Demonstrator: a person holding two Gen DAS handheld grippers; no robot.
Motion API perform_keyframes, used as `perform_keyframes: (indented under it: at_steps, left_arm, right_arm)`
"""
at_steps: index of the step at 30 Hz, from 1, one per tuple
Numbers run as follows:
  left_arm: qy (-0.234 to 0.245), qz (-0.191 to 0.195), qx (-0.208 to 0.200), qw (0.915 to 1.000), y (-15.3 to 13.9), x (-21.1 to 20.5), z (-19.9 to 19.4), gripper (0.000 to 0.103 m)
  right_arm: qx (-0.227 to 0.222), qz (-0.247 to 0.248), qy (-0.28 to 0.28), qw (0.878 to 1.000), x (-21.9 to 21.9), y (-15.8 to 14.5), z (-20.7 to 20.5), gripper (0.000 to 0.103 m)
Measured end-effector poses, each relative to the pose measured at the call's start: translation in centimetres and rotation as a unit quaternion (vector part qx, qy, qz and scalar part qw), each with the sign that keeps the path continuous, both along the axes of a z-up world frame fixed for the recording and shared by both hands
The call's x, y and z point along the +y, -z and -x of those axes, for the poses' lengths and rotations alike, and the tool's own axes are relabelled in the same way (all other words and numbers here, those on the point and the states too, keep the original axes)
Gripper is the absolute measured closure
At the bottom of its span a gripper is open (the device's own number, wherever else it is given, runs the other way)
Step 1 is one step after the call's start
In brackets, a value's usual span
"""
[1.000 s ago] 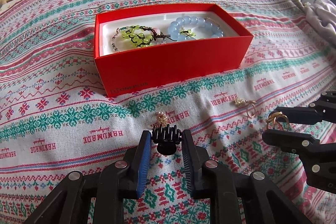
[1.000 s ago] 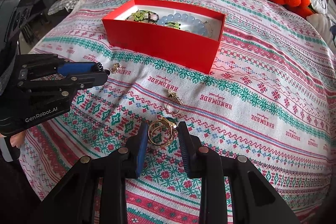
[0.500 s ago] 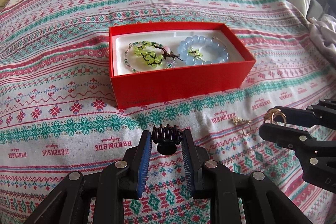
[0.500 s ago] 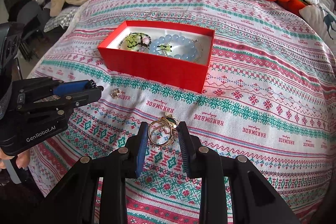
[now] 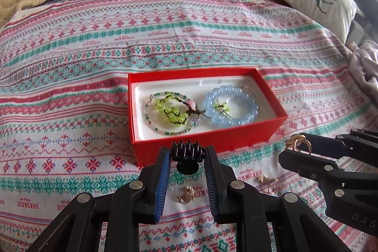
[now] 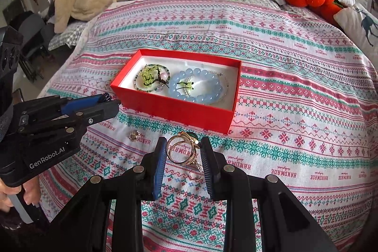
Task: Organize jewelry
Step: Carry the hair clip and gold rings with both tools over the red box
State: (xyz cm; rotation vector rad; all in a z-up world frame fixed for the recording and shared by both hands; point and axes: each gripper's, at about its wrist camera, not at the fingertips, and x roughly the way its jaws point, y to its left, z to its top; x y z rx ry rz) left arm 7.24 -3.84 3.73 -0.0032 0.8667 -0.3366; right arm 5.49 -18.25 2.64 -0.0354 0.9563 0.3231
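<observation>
Gold-coloured metal rings sit pinched between the blue pads of the right hand-held gripper, with the open red cardboard box at its twelve o'clock. At nine o'clock, the left hand-held gripper clamps a small black toothed hair clip just before that box.

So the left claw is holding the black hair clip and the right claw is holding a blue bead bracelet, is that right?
Not quite. The right claw holds gold rings, as the right wrist view shows; the blue bead bracelet lies in the red box. The left claw does hold the black hair clip.
</observation>
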Motion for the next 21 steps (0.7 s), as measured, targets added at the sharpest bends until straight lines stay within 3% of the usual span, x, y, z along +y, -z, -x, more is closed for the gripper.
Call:
perform_keyframes:
  at_steps: [10, 21]
  left_arm:
    - [-0.009, 0.001, -0.003, 1.0, 1.2, -0.4, -3.3, 0.079]
    - [-0.022, -0.012, 0.002, 0.9997, 2.6, -0.5, -4.7, 0.079]
  right_arm:
    - [-0.002, -0.037, 0.03, 0.999, -1.5, -0.1, -3.4, 0.072]
    - [0.0, -0.033, 0.031, 0.999, -1.7, 0.4, -5.2, 0.072]
